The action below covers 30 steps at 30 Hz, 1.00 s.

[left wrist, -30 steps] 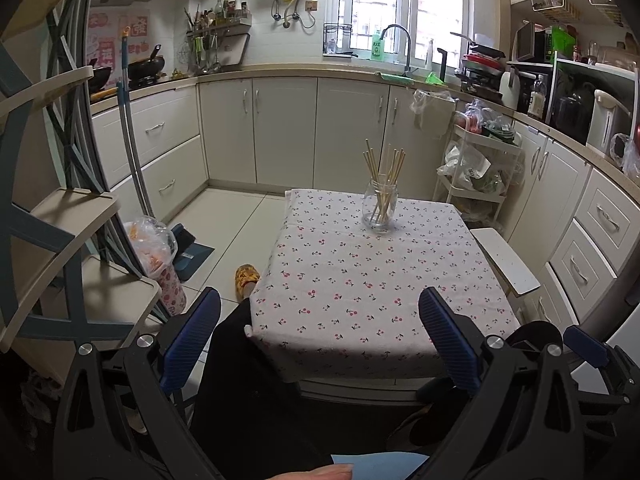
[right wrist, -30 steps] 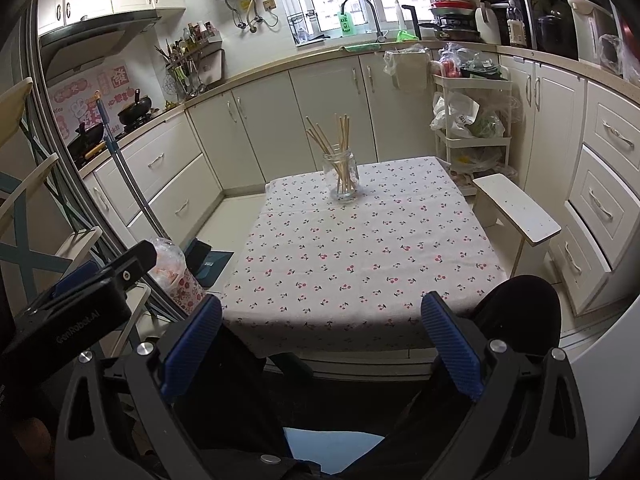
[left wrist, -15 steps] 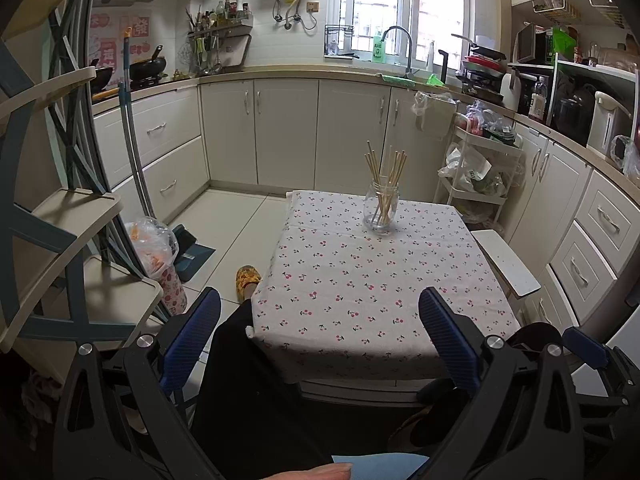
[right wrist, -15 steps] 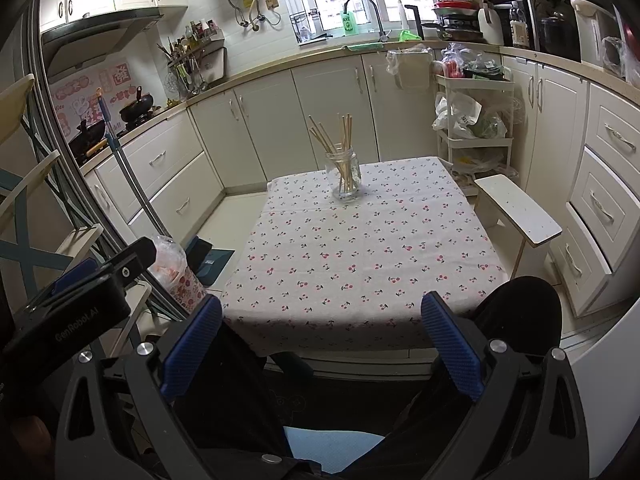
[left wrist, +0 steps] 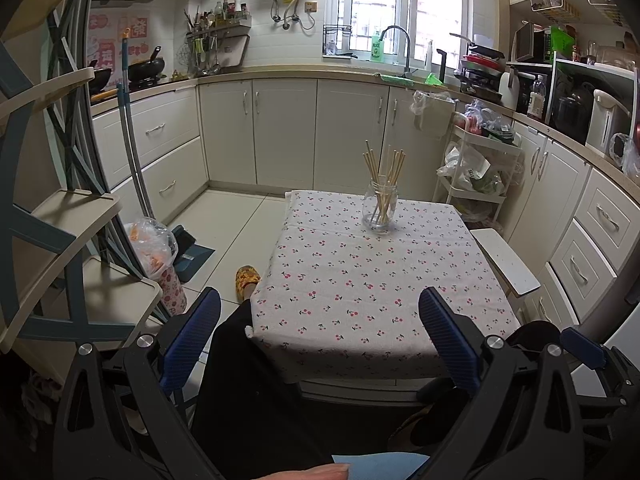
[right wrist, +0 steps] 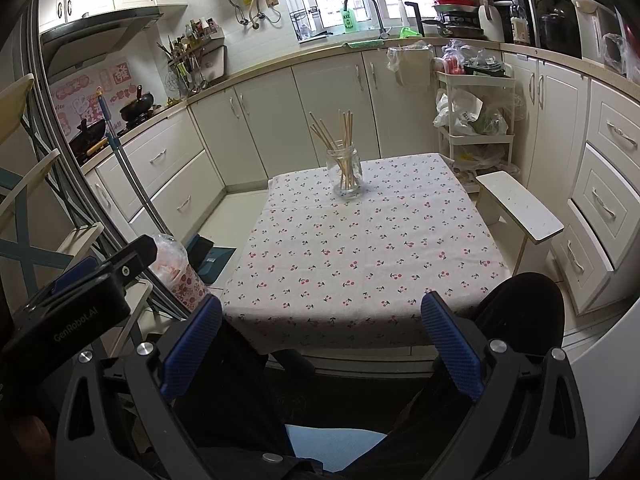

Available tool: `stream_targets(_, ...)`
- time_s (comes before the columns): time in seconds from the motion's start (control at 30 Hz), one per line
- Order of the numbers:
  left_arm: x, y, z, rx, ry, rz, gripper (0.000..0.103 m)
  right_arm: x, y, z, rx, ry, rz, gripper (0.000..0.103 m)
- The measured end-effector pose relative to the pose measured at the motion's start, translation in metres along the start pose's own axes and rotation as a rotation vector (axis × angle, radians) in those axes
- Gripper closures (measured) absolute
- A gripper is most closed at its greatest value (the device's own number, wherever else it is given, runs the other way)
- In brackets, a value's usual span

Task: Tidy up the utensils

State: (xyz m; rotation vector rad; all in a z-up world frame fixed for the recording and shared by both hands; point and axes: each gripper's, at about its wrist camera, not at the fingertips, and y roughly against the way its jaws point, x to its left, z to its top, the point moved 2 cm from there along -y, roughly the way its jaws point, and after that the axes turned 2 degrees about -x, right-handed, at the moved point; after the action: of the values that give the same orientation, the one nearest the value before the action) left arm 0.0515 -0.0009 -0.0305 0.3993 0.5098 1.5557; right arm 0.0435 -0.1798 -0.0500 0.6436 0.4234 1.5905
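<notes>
Both jaws apart and empty, chopsticks (left wrist: 385,184) in glass jar (right wrist: 345,174) well ahead, across table (left wrist: 360,280)

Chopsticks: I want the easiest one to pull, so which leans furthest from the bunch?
The chopstick slanting far left from the jar; the others stand nearly upright.
</notes>
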Motion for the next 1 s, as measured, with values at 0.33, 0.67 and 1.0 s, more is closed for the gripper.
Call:
stream_targets(0.33, -0.0017, 0.0006, -0.0013, 0.003, -0.002, -0.001, 0.008, 0.001, -0.0002, -0.0013, 0.003, -0.001, 0.0, 0.007)
stream_targets(0.67, -0.0032, -0.0026, -0.0037, 0.02, 0.0, -0.002, 0.008, 0.0022, -0.0006, -0.0028, 0.005, -0.003, 0.001, 0.007)
stream_targets(1.0, -0.0012, -0.0036, -0.0068, 0.024, -0.001, -0.016, 0.008, 0.0043, 0.0, -0.0074, 0.003, 0.0, 0.001, 0.007)
